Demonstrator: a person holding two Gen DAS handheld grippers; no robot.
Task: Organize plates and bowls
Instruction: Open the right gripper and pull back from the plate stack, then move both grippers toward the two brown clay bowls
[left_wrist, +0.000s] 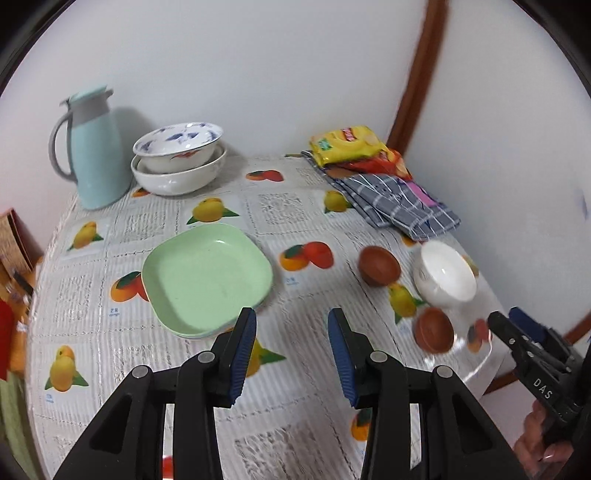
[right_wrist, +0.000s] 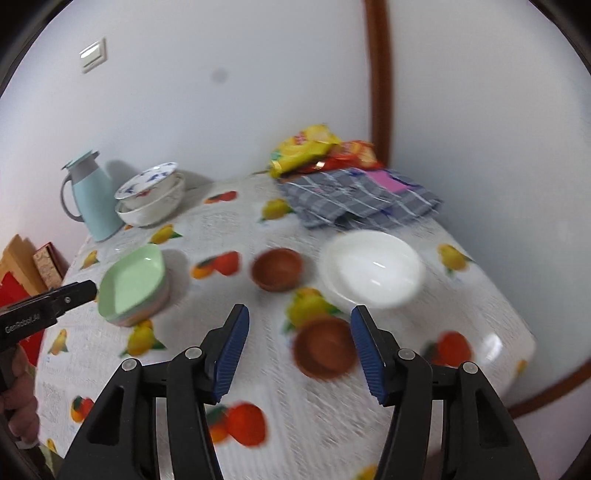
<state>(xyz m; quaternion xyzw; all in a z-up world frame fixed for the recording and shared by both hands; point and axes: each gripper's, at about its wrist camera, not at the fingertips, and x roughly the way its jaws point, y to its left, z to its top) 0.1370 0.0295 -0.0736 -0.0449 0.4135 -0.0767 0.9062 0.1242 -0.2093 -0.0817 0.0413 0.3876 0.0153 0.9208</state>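
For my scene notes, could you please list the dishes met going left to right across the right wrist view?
Stacked bowls by the jug → green square plates → far brown bowl → near brown bowl → white bowl.

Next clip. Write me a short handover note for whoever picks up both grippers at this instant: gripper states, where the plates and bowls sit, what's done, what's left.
Left gripper: open, empty, hovering just right of the stacked pale green square plates.
Right gripper: open, empty, over the near small brown bowl.
Far small brown bowl and the plain white bowl sit loose on the fruit-print tablecloth.
Done: green plates stacked; three patterned white porcelain bowls nested beside the light blue jug.
Left: gather the two brown bowls and the white bowl.
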